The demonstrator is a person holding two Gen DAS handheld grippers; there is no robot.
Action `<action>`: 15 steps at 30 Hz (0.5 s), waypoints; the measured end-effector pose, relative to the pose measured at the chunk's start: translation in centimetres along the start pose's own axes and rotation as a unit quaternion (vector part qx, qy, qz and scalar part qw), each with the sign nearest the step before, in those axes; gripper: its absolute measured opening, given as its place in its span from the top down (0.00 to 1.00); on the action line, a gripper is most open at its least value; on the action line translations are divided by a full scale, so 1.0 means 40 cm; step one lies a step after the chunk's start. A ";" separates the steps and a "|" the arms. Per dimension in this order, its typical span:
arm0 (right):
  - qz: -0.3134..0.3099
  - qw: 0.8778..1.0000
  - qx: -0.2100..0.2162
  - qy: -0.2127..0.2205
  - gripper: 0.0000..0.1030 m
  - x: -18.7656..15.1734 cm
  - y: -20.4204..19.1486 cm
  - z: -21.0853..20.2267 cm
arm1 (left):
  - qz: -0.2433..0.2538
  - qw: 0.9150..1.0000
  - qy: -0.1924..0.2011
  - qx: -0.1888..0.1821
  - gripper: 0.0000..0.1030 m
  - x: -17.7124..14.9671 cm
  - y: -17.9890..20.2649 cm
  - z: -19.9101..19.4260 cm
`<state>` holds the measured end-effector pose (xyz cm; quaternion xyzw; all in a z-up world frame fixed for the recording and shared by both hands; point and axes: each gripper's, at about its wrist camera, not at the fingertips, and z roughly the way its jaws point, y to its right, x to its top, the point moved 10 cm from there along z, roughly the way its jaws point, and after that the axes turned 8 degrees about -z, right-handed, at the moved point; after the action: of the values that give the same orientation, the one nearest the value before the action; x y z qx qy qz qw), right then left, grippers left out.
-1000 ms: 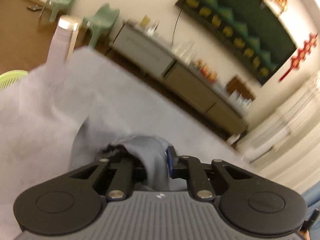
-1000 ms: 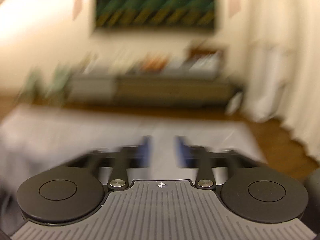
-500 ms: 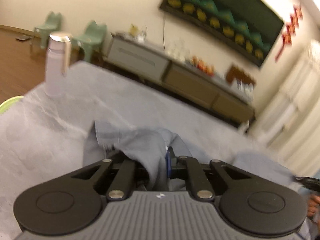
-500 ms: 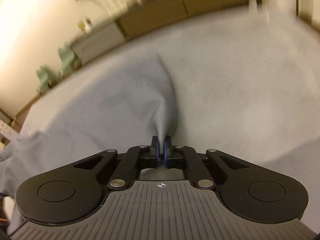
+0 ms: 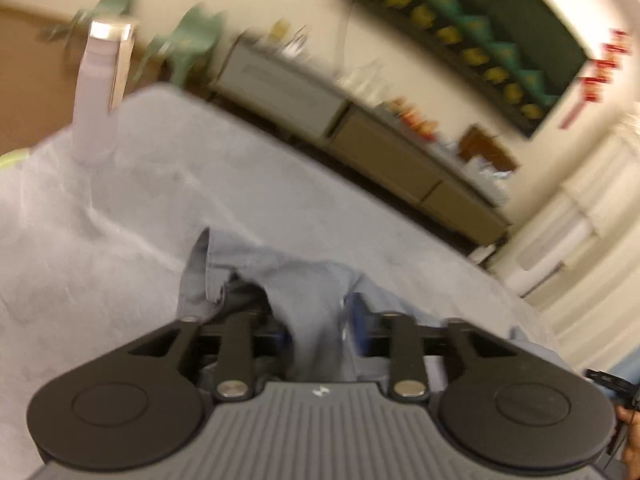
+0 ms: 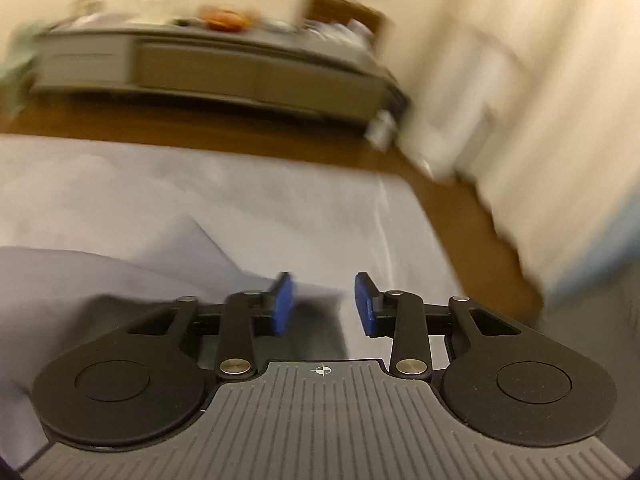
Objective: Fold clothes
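A grey-blue garment [image 5: 260, 264] lies crumpled on the light grey table cover [image 5: 120, 220]. One fold of it rises between the fingers of my left gripper [image 5: 320, 320]. The jaws are opening; the right blue pad [image 5: 358, 320] stands beside the fold and the left pad is hidden behind cloth. In the right wrist view the garment [image 6: 140, 280] lies flat, its edge running under my right gripper [image 6: 325, 304]. That gripper's jaws are opening too, both blue pads [image 6: 284, 304] clear of the cloth, with nothing pinched between them.
A lavender bottle [image 5: 98, 100] stands at the table's far left corner, beside a green basket rim [image 5: 12, 158]. A long sideboard [image 6: 240, 64] and green chairs [image 5: 192, 40] line the far wall. The table's right edge [image 6: 420, 220] drops to wooden floor. A hand [image 5: 630, 440] shows at the right.
Both grippers were shut on pinches of the garment half a second ago; both now stand spread. The right one's cloth has dropped flat, and its view has swung up toward the sideboard.
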<state>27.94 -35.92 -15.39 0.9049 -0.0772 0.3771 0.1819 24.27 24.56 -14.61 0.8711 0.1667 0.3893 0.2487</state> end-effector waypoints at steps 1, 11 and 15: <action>0.030 0.999 0.033 0.011 0.38 -0.042 0.002 -0.016 | 0.020 1.000 0.011 -0.012 0.37 -0.003 0.004 -0.041; 0.017 0.995 0.093 0.025 0.08 -0.266 -0.020 -0.050 | 0.105 0.992 -0.039 -0.053 0.30 -0.070 0.041 -0.051; -0.009 0.996 0.092 -0.019 0.14 -0.311 -0.021 0.006 | 0.171 0.985 -0.023 -0.017 0.69 -0.070 0.094 0.015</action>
<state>19.57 -35.19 -24.60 0.9253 -0.0376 0.3640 0.1001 23.30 19.91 -14.52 0.8912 0.0024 0.4085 0.1971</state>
